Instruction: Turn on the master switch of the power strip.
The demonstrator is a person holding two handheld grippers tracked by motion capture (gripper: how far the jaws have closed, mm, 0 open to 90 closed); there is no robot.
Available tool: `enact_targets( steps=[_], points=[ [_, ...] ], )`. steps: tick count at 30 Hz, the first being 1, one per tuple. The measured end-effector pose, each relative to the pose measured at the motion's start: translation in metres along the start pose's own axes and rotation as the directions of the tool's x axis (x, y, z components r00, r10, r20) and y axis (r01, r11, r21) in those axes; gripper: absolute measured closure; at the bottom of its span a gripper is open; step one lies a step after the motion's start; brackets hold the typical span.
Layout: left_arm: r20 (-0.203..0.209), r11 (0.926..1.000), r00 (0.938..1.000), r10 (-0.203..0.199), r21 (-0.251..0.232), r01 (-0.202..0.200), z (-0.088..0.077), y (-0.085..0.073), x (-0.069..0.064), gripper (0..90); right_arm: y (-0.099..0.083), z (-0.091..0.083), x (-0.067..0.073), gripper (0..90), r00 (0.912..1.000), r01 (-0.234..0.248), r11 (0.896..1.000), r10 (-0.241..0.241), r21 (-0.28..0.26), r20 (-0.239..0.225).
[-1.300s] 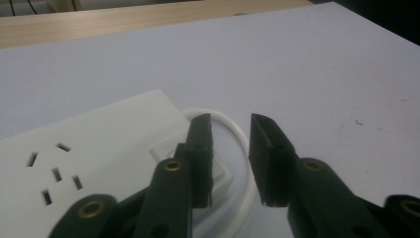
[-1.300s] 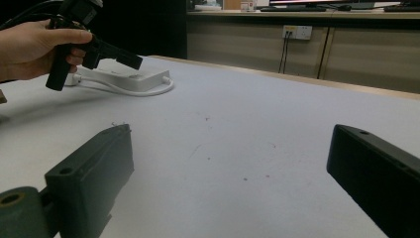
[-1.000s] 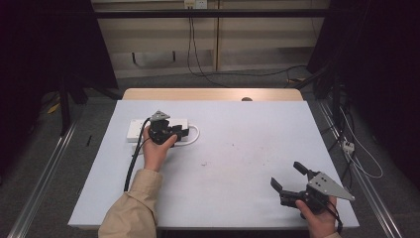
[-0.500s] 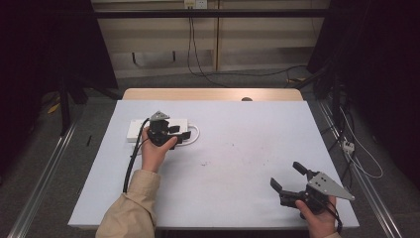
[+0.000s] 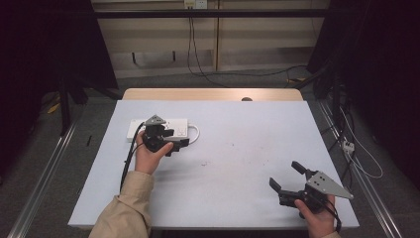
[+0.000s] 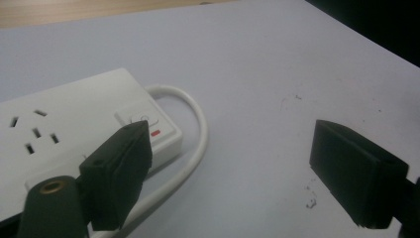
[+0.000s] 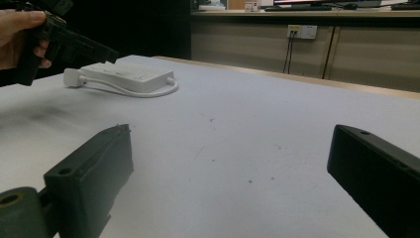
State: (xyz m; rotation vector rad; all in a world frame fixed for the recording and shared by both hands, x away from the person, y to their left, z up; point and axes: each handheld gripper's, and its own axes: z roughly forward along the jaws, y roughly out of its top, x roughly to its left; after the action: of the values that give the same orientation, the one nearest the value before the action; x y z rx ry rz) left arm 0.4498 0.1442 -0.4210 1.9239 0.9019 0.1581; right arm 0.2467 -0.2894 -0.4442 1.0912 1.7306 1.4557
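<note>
The white power strip (image 5: 159,128) lies flat on the pale table (image 5: 237,163), toward its far left part, with its white cable (image 5: 195,133) looping out from the right-hand end and curling back along the near side. The left gripper (image 5: 174,139) is held just over the near edge of the strip at that end, raised off the table in the person's left hand (image 5: 148,156), whose beige sleeve (image 5: 124,208) reaches in from the near table edge below the strip; a black cable trails from the gripper down along the forearm. In the left gripper view its jaws stand wide apart and hold nothing: one jaw hangs in front of the strip's switch end, near the rocker switch (image 6: 143,121) and the small red mark beside it, while the other is out over bare table well to the side of the strip. Whether the nearer jaw touches the strip cannot be told. The right gripper (image 5: 286,179) is well apart from the strip, close to the near right corner of the table, gripped from below by the right hand (image 5: 314,218) and pointing across the table toward the strip. Its jaws are also spread wide and empty, and the right gripper view looks between them across the tabletop to the strip (image 7: 130,75) with the left gripper (image 7: 94,49) above it.
</note>
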Motion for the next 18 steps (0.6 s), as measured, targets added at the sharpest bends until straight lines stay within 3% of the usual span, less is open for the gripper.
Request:
enact_targets(
  steps=[4,18],
  points=[
    [0.004,0.9999,0.9999,-0.012,-0.008,0.012,-0.006,-0.004,0.000,15.2,0.000,0.001,0.001,3.2,1.0000,0.000,1.000,0.000,-0.002,-0.005],
    [0.038,0.9998,0.9992,0.015,-0.014,-0.014,-0.024,-0.015,-0.011,11.0,0.000,0.001,0.000,3.1,1.0000,0.003,1.000,-0.003,0.001,-0.005]
  ],
)
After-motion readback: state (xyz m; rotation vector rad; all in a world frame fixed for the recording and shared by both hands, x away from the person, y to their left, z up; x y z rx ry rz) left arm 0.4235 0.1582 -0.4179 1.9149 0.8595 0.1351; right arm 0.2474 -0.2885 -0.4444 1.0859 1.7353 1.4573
